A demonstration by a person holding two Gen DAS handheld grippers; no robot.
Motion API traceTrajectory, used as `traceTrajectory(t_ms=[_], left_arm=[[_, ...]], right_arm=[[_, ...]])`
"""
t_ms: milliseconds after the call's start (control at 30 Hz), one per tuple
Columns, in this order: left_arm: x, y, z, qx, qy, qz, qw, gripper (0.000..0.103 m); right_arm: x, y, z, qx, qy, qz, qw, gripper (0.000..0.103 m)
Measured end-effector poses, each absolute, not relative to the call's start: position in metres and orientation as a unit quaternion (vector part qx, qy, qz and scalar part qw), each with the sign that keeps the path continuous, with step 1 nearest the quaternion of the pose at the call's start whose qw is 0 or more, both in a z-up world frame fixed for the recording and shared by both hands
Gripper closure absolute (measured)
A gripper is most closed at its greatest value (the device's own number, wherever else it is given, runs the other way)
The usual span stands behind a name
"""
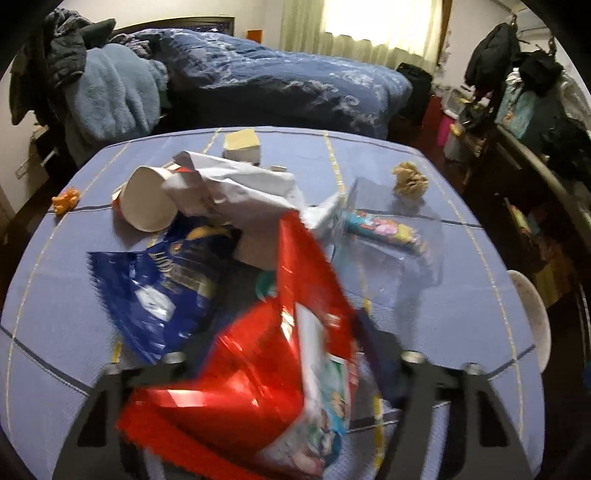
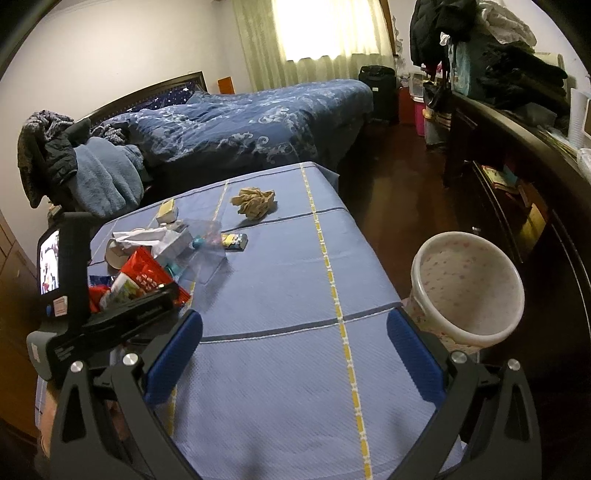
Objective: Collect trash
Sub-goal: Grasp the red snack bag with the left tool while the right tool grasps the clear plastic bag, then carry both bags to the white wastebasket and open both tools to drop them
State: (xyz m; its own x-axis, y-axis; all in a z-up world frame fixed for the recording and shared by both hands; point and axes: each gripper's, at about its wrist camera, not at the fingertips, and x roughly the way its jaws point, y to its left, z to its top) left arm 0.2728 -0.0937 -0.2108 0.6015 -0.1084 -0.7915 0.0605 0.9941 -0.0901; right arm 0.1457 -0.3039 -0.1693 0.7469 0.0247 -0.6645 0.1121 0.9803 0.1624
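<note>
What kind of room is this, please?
Most likely a home bedroom: a bed with a dark blue patterned quilt, pale green curtains over a bright window, and dark coats hanging on a rack beside the table with the blue cloth.

The red snack wrapper (image 1: pixel 258 354) is smeared by motion blur in the left wrist view, so its print cannot be read, and the fingertips of the left claw (image 1: pixel 288 363) are covered by it (whether the pads press on it cannot be told). The blue chip bag (image 1: pixel 159 291) is partly overlapped by that wrapper. In the right wrist view the base of the waste bin (image 2: pixel 469 291) is hidden behind the tabletop (image 2: pixel 280 369) edge and a right claw (image 2: pixel 295 354) finger.
</note>
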Motion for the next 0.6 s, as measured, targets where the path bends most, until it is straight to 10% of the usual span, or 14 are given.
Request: traceTrajectory(t_ms=[200,600], left_arm=[[0.263,-0.089,-0.203,-0.05,0.437,-0.101,0.892,0.086],[0.226,-0.016,-0.174,-0.134,0.377,-0.112,0.91,0.091]], right_arm=[[0.149,-0.293,-0.168,0.083,0.355,-0.016,0.931,0.003],[0.214,-0.238,-0.175,0.076,0.389,0.072,0.915,0.003]])
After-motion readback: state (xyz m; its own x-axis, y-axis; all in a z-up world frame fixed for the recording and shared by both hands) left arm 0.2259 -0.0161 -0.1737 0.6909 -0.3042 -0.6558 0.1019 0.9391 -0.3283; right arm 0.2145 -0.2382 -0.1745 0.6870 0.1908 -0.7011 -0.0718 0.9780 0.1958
